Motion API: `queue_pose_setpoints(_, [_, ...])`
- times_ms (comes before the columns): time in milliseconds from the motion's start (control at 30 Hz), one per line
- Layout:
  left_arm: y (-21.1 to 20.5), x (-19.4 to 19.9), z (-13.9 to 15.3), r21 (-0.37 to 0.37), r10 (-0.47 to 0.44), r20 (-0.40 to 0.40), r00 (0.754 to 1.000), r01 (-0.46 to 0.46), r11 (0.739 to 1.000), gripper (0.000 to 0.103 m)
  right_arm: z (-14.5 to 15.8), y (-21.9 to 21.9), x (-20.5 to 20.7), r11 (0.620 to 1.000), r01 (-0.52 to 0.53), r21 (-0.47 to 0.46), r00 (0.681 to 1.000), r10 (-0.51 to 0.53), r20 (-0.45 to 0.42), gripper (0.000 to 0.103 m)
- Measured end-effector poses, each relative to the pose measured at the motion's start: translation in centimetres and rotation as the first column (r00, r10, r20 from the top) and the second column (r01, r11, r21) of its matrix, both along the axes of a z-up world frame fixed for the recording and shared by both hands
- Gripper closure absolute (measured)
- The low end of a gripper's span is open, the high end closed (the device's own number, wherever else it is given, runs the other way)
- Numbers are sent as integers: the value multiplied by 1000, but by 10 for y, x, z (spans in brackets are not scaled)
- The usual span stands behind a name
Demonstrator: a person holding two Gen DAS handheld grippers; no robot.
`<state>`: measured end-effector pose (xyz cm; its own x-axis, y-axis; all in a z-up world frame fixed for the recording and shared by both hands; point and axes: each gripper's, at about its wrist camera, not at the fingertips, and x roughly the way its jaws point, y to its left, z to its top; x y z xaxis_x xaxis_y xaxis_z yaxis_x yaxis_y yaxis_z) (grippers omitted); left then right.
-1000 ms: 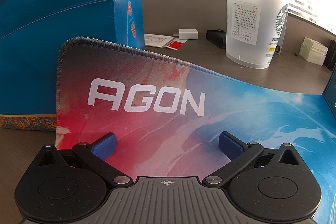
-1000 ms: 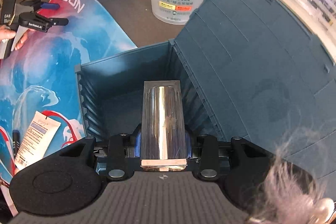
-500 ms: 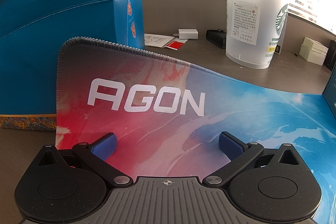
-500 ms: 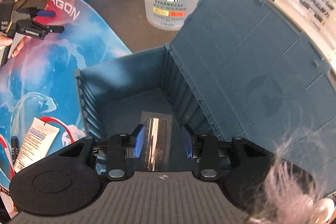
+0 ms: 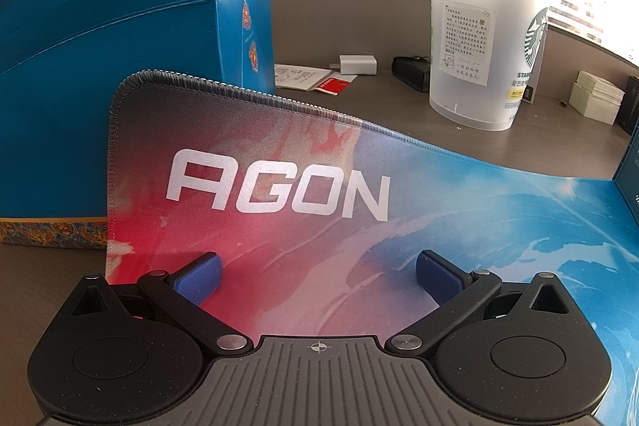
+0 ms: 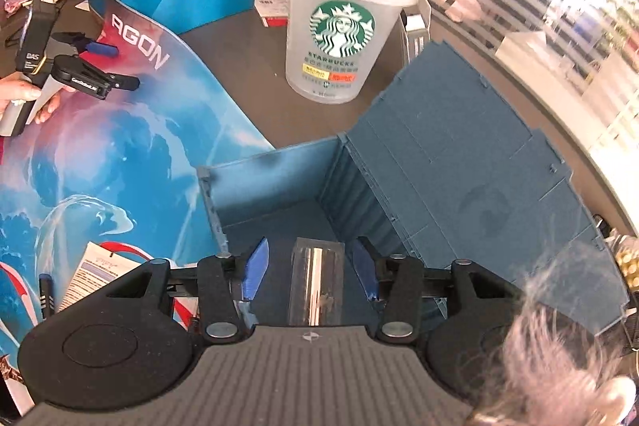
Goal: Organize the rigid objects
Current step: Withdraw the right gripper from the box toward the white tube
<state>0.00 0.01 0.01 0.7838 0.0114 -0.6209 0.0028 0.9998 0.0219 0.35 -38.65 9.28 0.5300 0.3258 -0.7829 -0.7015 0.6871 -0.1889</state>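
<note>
The clear rectangular block (image 6: 316, 284) with a shiny strip down its middle lies flat on the floor of the open dark-blue bin (image 6: 275, 166), its long axis running straight away from the right gripper (image 6: 311, 272), whose jaws have just been opening and now stand released on either side of it without touching. The bin sits on a brown desk (image 6: 243, 58) beside a colourful AGON mouse mat (image 5: 279, 194), a frosted Starbucks cup (image 6: 339, 26) and a blue paper gift bag (image 5: 120, 26), with bright slatted blinds behind. The left gripper (image 5: 317, 276) hangs over the mat with jaws spread wide on nothing.
</note>
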Motion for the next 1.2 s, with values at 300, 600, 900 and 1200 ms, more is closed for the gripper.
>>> queue_pose_setpoints(300, [0,0,0,0,0,0,1000,0,1000,0,10,11,-34,1000,-5,-1,997,5,73,41])
queue_pose_setpoints(600, [0,0,0,0,0,0,1000,0,1000,0,21,20,-66,1000,2,6,989,-3,150,20])
queue_pose_setpoints(900, [0,0,0,0,0,0,1000,0,1000,0,22,34,-104,1000,-15,4,981,14,195,5])
queue_pose_setpoints(1200, [0,0,0,0,0,0,1000,0,1000,0,-1,57,-145,998,-56,6,978,54,201,0])
